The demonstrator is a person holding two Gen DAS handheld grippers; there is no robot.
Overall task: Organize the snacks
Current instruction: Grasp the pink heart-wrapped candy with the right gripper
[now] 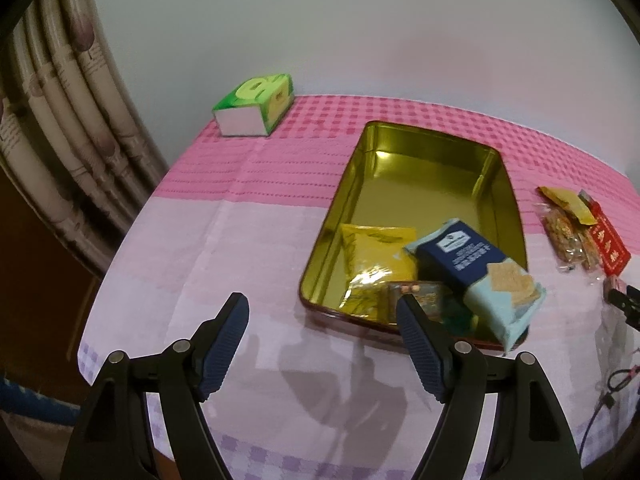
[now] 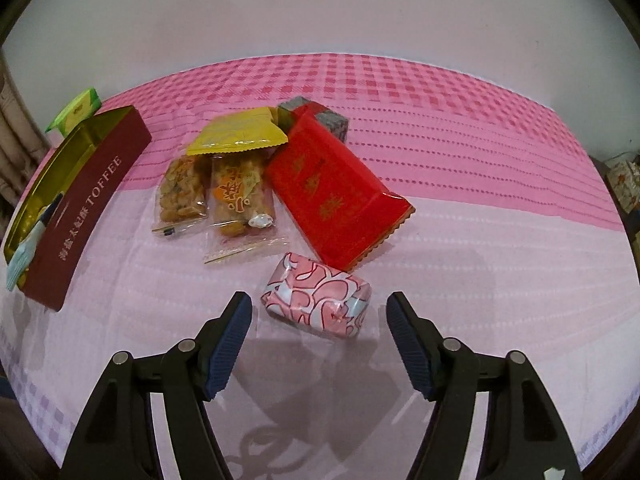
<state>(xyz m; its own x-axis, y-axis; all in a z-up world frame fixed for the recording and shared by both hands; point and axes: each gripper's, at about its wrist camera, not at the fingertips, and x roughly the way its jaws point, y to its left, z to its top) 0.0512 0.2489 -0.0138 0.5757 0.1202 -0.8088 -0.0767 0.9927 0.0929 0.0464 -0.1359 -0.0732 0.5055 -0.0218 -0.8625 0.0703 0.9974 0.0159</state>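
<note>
A gold-lined tin [image 1: 400, 136] with a maroon wall marked TOFFEE [image 2: 92, 200] sits open on the pink cloth. Inside it lie a yellow packet [image 1: 372, 256], a blue cracker packet [image 1: 476, 276] tilted over the near rim, and a small brown packet [image 1: 424, 294]. My left gripper [image 1: 322, 308] hangs open in front of the tin's near-left corner, holding nothing. My right gripper [image 2: 318, 306] is open, its fingers on either side of a pink-and-white wrapped snack [image 2: 318, 300] without touching it. Behind that snack lie a red packet [image 2: 336, 192], two clear nut packets [image 2: 182, 192], a yellow packet [image 2: 236, 132] and a grey one [image 2: 320, 118].
A green tissue box [image 1: 256, 104] stands at the table's far left corner, beyond the tin. A patterned curtain [image 1: 60, 120] hangs left of the table. The table's front edge runs just below both grippers. Thin cables [image 1: 612, 384] trail at the right edge.
</note>
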